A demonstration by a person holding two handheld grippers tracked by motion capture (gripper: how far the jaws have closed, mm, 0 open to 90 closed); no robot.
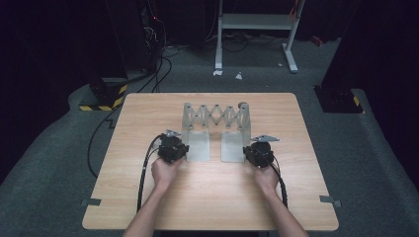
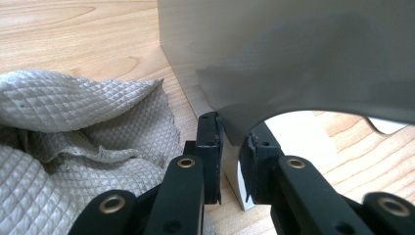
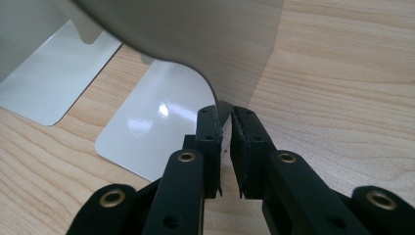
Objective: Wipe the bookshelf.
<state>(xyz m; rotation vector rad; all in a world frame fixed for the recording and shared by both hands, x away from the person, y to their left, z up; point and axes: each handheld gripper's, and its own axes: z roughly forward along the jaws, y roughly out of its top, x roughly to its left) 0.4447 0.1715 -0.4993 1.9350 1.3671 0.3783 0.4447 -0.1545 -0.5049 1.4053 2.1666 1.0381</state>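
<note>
Jaws, left gripper [image 2: 230, 147]: clamped on the lower edge of the left upright plate of the expandable metal bookend [image 2: 293, 54]; in the left gripper view the thin grey sheet runs down between the two black pads, which press on it from both sides.
Jaws, right gripper [image 3: 226, 128]: close together around the edge of the bookend's right upright plate [image 3: 205, 39]; in the right gripper view the sheet's lower corner sits between the pads, with a sliver of gap showing on one side, so the grip looks light.
Bookend, place: in the high view the bookend [image 1: 215, 118] stands on the middle of the wooden table [image 1: 148, 197], its scissor lattice spanning the far side between the two uprights and its two flat foot plates lying toward the person.
Foot plates: in the right gripper view both glossy feet lie flat on the wood, side by side and apart.
Left gripper, high view [image 1: 173, 149]: held in the person's left hand, just beside the left foot plate.
Right gripper, high view [image 1: 258, 153]: held in the right hand, just beside the right foot plate.
Cloth [image 2: 73, 142]: a crumpled grey quilted rag lies on the table close beside the left gripper's jaws, seen in the left gripper view.
Cables: a black lead trails from each gripper back toward the near table edge.
</note>
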